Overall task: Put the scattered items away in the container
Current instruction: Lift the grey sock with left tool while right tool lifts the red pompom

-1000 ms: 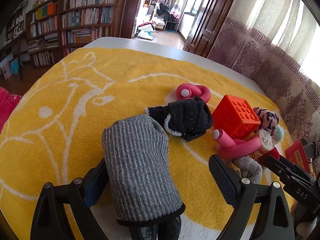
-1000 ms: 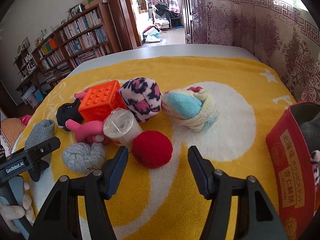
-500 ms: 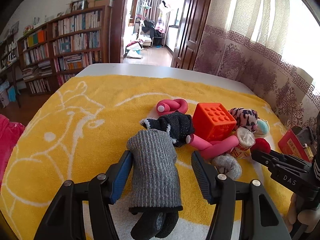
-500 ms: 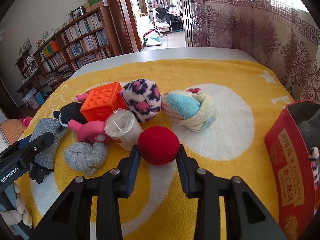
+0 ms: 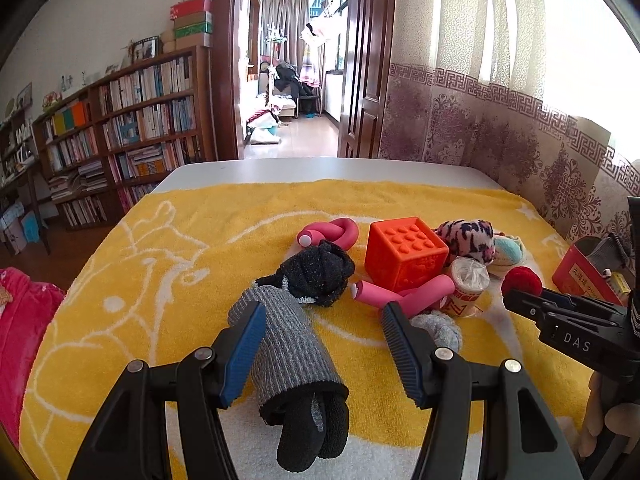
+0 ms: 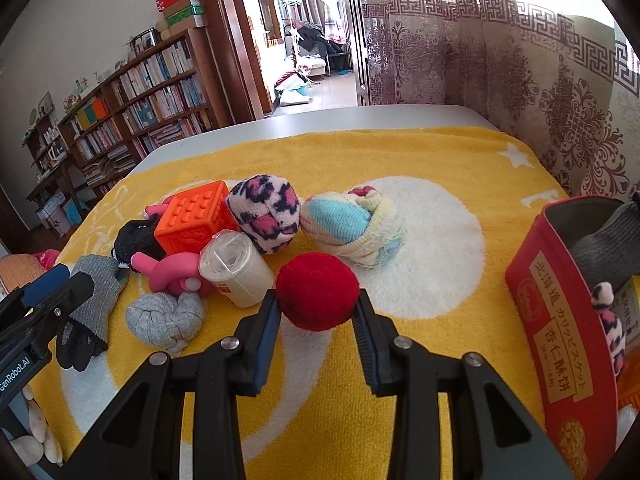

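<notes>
Right gripper (image 6: pixel 316 310) is closed on the red ball (image 6: pixel 317 290), both pads pressed against its sides, above the yellow towel (image 6: pixel 440 152). Just left of the ball lies a wrapped white roll (image 6: pixel 234 268), with a grey knotted sock (image 6: pixel 166 318) near it. The red container (image 6: pixel 560 320) stands at right, open-topped, with fabric items inside. The left gripper (image 6: pixel 48 296) is partly visible at the left edge over a grey glove (image 6: pixel 98 292); its jaw position cannot be determined.

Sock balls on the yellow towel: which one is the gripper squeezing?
The plain red sock ball, clamped by the right gripper. The leopard-spotted ball, pastel striped ball and grey ball lie free.
</notes>
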### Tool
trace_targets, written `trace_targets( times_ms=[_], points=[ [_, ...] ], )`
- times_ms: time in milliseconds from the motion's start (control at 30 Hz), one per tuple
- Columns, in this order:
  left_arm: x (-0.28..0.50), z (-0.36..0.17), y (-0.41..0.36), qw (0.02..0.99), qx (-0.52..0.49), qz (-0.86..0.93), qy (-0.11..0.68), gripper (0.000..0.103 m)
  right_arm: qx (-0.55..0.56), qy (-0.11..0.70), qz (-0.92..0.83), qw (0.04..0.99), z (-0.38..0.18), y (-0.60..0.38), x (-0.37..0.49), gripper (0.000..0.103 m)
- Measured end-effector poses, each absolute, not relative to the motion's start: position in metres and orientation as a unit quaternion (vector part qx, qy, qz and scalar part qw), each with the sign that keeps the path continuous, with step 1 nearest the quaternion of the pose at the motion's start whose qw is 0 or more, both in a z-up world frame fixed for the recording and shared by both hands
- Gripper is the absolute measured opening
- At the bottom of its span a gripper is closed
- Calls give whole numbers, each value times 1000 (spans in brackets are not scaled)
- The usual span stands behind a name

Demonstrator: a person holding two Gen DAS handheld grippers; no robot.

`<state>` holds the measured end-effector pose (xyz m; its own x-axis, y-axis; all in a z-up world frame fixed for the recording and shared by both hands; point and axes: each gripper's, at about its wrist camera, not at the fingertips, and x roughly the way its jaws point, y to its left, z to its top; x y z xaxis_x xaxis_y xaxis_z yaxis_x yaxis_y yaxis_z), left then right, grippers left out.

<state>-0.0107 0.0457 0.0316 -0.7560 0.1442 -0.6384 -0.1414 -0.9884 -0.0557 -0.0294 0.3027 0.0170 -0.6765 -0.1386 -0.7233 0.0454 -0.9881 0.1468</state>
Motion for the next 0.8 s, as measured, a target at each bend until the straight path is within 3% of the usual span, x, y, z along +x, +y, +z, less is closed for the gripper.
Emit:
trace_targets(
  times_ms=[800],
  points=[
    [-8, 35, 33, 96, -348, 931, -49, 63, 364, -64, -929, 25, 29, 313, -18, 40]
  ],
)
